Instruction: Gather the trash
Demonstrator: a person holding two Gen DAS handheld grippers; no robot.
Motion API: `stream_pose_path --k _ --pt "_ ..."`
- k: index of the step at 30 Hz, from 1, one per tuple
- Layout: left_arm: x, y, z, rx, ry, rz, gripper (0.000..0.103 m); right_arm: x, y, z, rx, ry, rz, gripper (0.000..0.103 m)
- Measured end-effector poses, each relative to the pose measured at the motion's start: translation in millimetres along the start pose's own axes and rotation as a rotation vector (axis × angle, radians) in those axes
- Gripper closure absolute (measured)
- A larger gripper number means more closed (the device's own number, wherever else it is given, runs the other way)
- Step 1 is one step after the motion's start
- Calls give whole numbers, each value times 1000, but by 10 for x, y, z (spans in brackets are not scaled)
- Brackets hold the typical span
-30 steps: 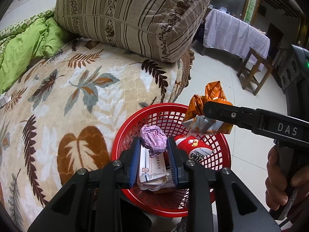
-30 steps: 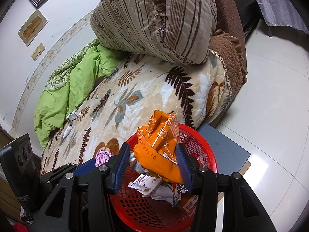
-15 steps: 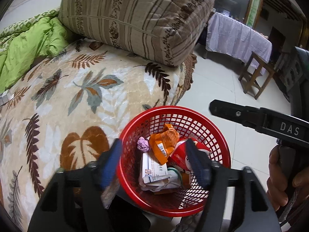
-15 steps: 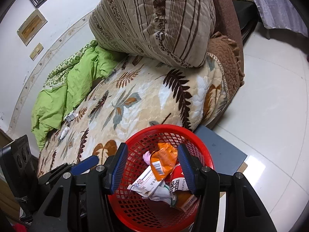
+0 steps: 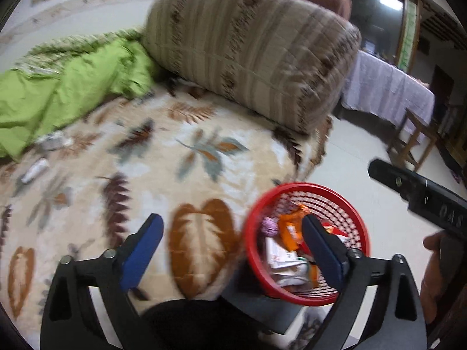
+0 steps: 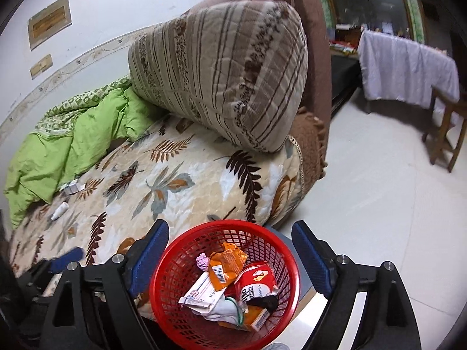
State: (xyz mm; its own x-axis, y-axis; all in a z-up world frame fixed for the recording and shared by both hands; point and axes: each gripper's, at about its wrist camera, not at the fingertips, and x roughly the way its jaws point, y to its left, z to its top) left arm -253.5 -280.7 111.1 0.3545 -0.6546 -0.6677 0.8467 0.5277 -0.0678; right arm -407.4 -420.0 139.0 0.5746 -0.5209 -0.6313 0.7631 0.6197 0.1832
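Since a second ago, orange wrapper (image 6: 227, 265) and purple wad (image 6: 202, 262) dropped into red basket (image 6: 175, 315), both tongs now released, empty.

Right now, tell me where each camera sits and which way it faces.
Left wrist: rides the left tool, looking along its open blue fingers over the leaf-print bed cover; the right tool's black arm and the person's hand show at right.
Right wrist: rides the right tool, looking down into the red basket beside the bed; part of the left tool shows at lower left.
Shared: basket, striped cushion, green quilt, orange wrapper.
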Motion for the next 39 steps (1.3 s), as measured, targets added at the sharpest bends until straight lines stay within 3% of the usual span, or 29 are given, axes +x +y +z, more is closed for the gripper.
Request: stream_pose_path --k 6,9,17,22,35,39 --pt "-423 387 -122 -6 -66 98 3 -241 501 -252 -42 -31 1 9" --pt "-623 578 -273 -23 -90 186 2 -327 683 -410 -32 -54 5 8" --pt "-889 827 -612 -23 -89 344 0 -476 1019 -657 -138 -64 -2 8" --pt "-937 842 -672 -43 -123 327 0 -522 1057 -724 -165 -56 -50 8" --pt "-887 762 -692 7 -110 423 0 -541 937 -720 -125 -52 -57 8" --pt "-865 732 -701 12 -94 384 0 -511 911 -716 -117 -38 -59 8"
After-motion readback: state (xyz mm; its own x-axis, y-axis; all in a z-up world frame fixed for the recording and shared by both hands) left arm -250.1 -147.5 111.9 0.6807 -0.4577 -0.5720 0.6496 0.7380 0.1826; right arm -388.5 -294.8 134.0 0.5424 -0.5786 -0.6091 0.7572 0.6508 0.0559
